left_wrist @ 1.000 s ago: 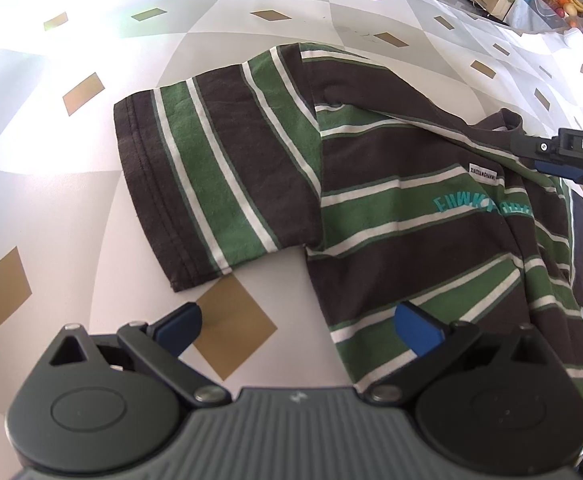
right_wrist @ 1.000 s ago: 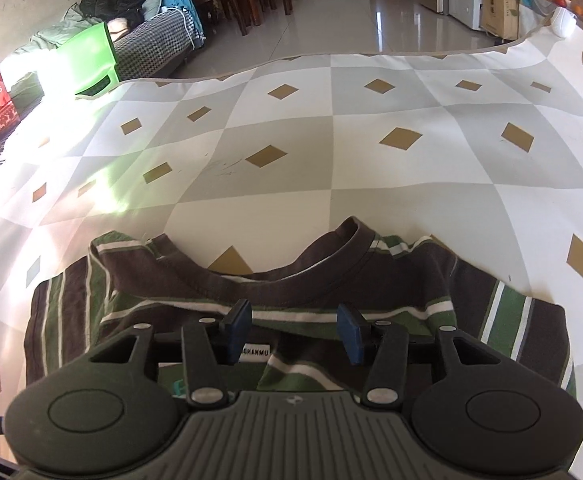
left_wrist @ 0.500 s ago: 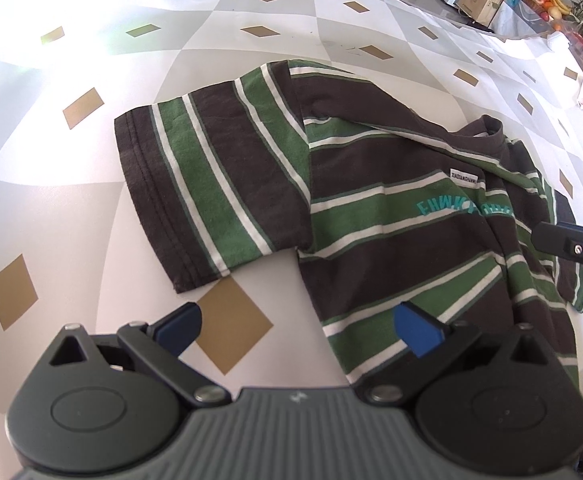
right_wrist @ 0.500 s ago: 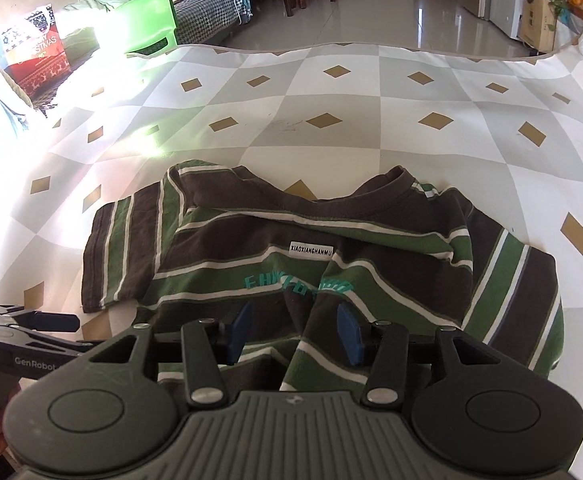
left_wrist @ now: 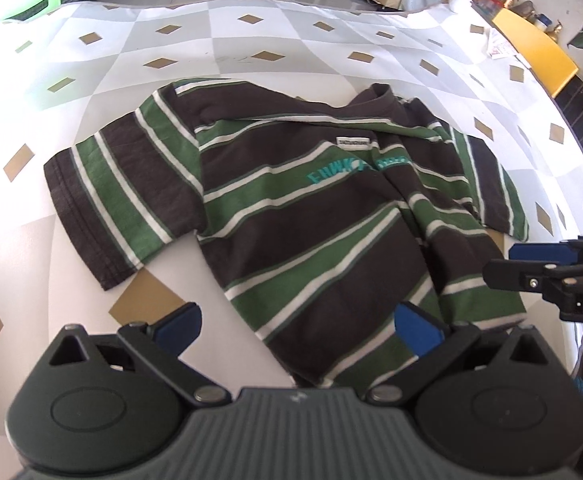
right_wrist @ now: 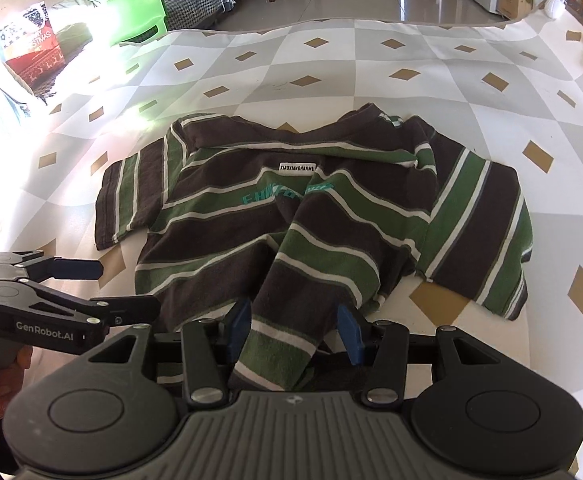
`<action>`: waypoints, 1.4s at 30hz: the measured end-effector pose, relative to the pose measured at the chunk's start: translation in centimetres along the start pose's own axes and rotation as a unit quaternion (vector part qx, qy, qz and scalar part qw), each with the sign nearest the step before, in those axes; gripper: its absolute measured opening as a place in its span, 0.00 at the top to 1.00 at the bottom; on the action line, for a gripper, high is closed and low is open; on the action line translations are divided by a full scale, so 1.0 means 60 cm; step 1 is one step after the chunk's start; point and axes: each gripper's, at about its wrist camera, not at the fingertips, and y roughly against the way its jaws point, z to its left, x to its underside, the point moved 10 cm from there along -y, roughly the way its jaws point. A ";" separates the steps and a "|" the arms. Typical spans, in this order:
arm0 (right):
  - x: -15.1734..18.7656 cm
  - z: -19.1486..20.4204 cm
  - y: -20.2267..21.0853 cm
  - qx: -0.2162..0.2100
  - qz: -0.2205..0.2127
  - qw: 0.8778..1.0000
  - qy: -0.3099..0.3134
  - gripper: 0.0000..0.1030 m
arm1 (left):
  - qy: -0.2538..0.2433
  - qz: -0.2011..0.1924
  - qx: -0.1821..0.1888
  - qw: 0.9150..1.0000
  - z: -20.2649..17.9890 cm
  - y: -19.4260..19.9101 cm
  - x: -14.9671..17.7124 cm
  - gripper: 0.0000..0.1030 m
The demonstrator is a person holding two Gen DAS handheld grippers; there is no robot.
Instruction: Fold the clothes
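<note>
Right wrist view: my right tongs stand half-open around the striped shirt's hem, my left tongs wide above the tablecloth.

The T-shirt was soft, matt knit cloth with a stitched woven label. The surface wore a smooth cloth cover with a faint sheen. Both grippers were matt black plastic, their fingers padded in blue.
</note>
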 end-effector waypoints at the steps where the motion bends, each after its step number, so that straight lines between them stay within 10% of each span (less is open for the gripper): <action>1: 0.004 -0.001 0.003 -0.004 0.000 1.000 -0.005 0.54 | -0.015 -0.002 0.004 1.000 -0.012 0.004 0.003 0.00; 18: 0.035 -0.011 0.001 -0.021 0.008 0.999 -0.036 0.54 | -0.192 -0.024 0.029 0.981 -0.164 -0.009 0.085 0.00; 36: 0.053 -0.002 -0.038 -0.011 0.036 0.999 -0.025 0.51 | -0.142 -0.021 -0.029 0.989 -0.098 -0.052 0.085 0.17; 42: 0.051 0.004 -0.032 -0.010 0.022 1.000 -0.006 0.88 | -0.103 -0.023 -0.045 0.993 -0.061 -0.045 0.080 0.19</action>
